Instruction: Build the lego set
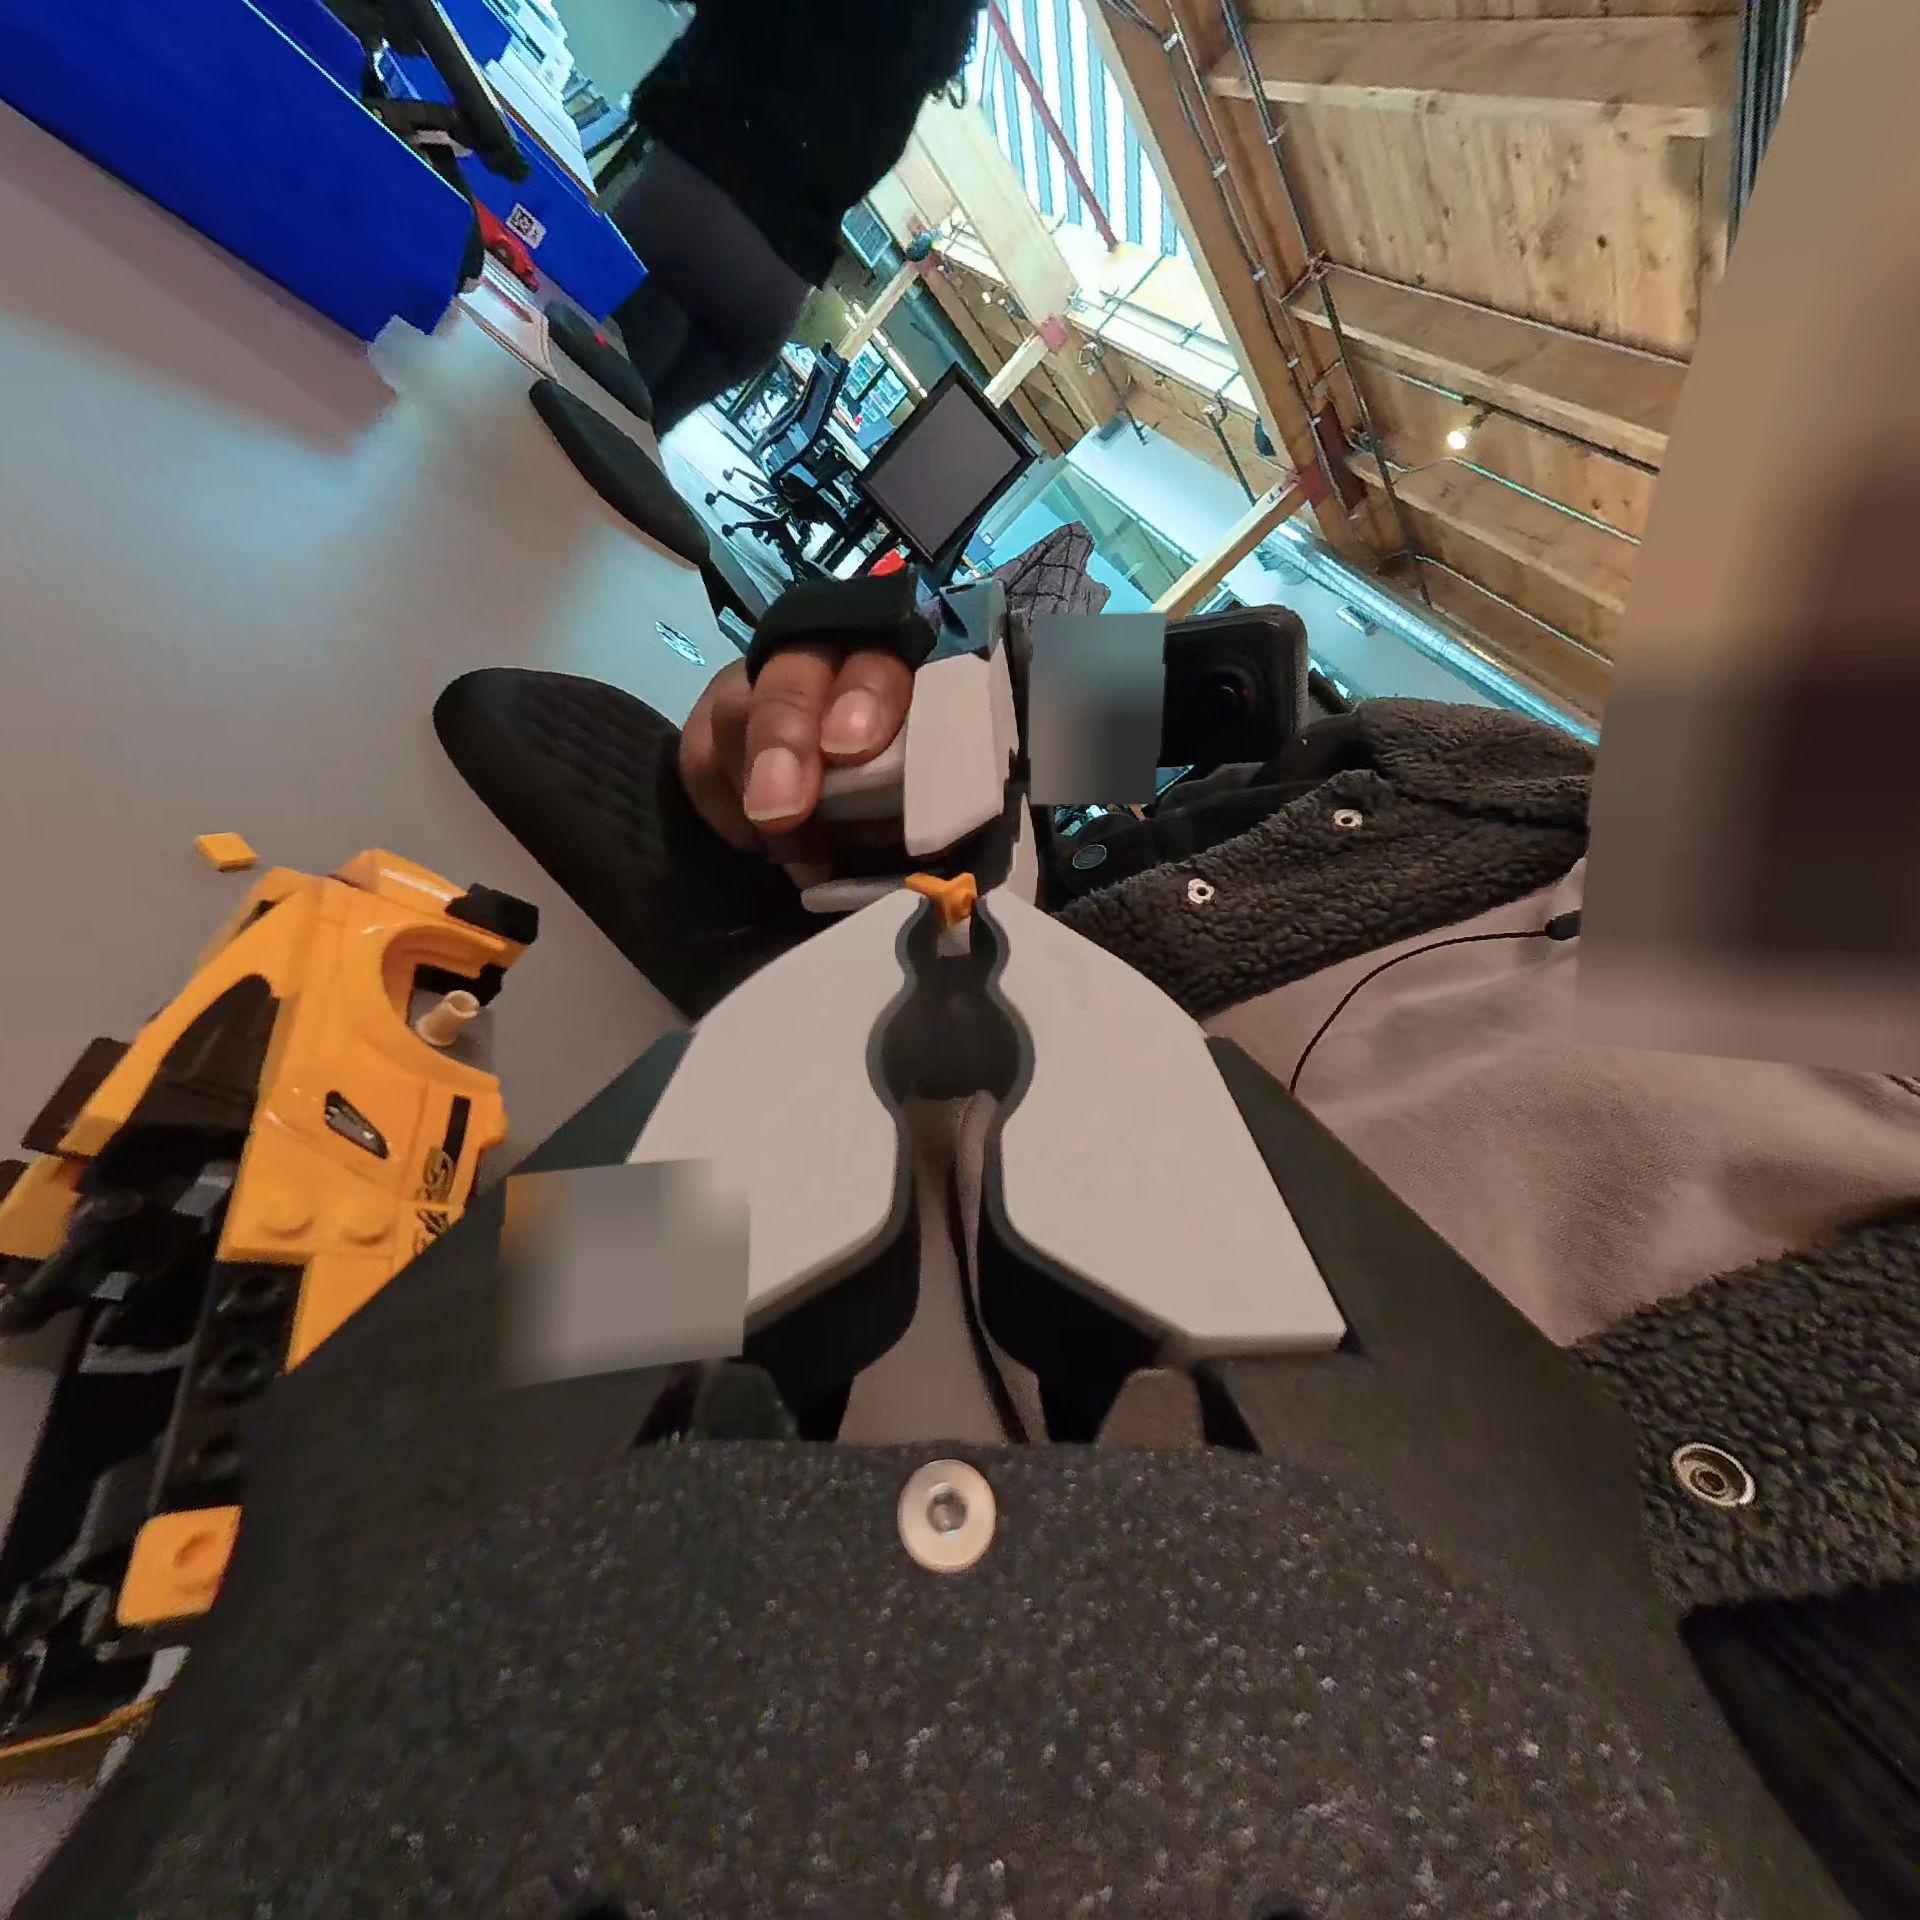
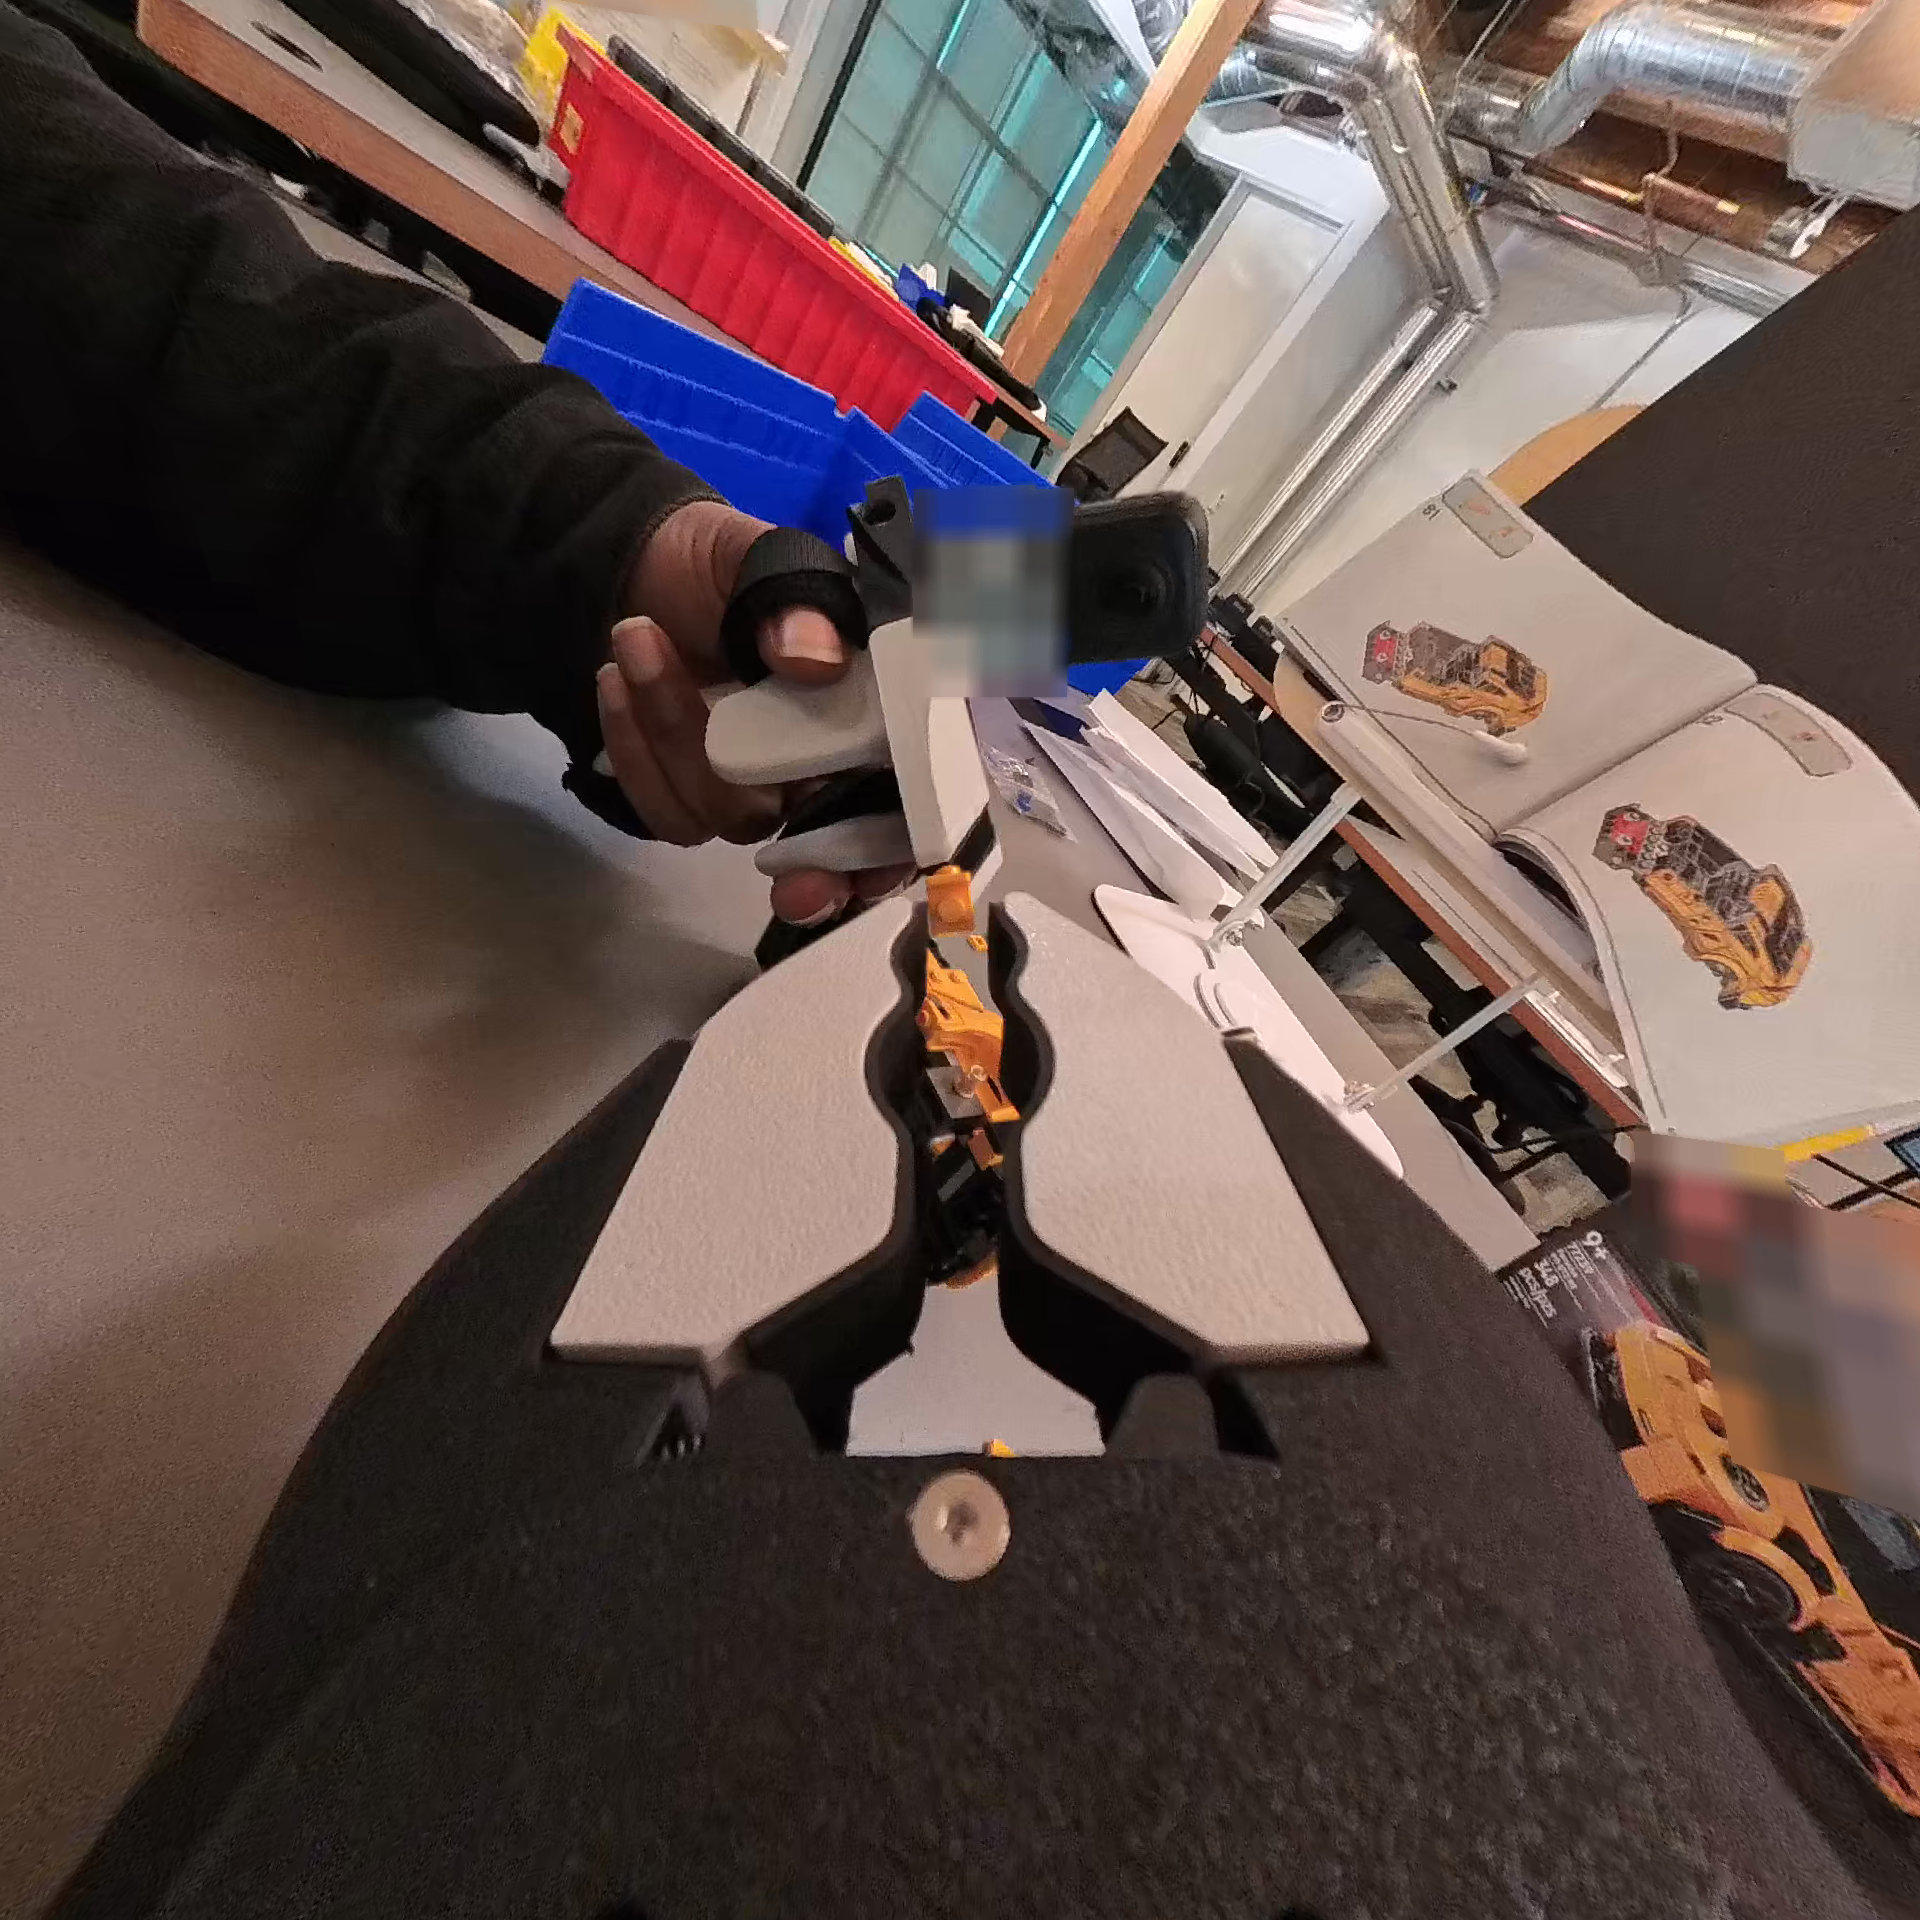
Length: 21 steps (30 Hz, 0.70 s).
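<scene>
Your left tool [image 1: 943, 914] pinches small orange plastic brick piece [image 1: 940, 894] at very tips; both pads press on it. Piece looks light, rigid, smooth, likely slippery; grip shallow, so keep squeeze steady. Your right tool [image 2: 951, 920] stands slightly spread around same piece [image 2: 948, 902], pads not visibly pressing. Orange-and-black brick-built vehicle [image 1: 260, 1122] lies on grey surface [image 1: 208, 623] at lower left; likely fragile at joints. Small orange tile [image 1: 225, 850] lies beside it. Surface open beyond vehicle; tools nearly tip to tip.
</scene>
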### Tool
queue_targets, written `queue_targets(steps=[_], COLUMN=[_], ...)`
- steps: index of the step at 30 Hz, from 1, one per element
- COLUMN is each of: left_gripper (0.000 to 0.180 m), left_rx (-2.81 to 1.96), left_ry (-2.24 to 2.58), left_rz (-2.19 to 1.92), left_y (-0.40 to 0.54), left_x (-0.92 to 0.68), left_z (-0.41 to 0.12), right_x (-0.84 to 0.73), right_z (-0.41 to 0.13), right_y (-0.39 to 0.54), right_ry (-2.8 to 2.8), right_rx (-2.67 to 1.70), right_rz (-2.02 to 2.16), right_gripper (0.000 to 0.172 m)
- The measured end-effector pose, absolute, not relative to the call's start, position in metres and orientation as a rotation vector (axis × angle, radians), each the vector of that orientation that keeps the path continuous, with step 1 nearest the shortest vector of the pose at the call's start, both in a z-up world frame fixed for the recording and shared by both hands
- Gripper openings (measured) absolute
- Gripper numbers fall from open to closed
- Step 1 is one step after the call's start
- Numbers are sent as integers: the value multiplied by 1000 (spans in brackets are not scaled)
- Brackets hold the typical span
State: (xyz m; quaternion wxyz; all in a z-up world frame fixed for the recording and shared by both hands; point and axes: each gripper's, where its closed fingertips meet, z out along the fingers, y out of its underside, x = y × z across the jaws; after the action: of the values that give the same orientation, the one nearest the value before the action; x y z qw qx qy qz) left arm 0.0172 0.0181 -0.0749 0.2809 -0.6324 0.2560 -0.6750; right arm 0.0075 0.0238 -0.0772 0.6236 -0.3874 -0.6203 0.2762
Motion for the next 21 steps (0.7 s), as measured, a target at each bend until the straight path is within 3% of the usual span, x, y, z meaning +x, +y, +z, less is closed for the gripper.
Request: queue_targets(steps=[12, 21], left_gripper=[7, 14], left_rx=[-1726, -1789], left_ry=[674, 735], left_rz=[-1752, -1189], left_y=[23, 53], left_x=[18, -11], left_z=[-81, -85], right_x=[7, 16], right_z=[-84, -88], right_y=[26, 58], right_ry=[-1460, -1448], right_rx=[-930, -1142], right_rz=[623, 606], right_gripper=[7, 7])
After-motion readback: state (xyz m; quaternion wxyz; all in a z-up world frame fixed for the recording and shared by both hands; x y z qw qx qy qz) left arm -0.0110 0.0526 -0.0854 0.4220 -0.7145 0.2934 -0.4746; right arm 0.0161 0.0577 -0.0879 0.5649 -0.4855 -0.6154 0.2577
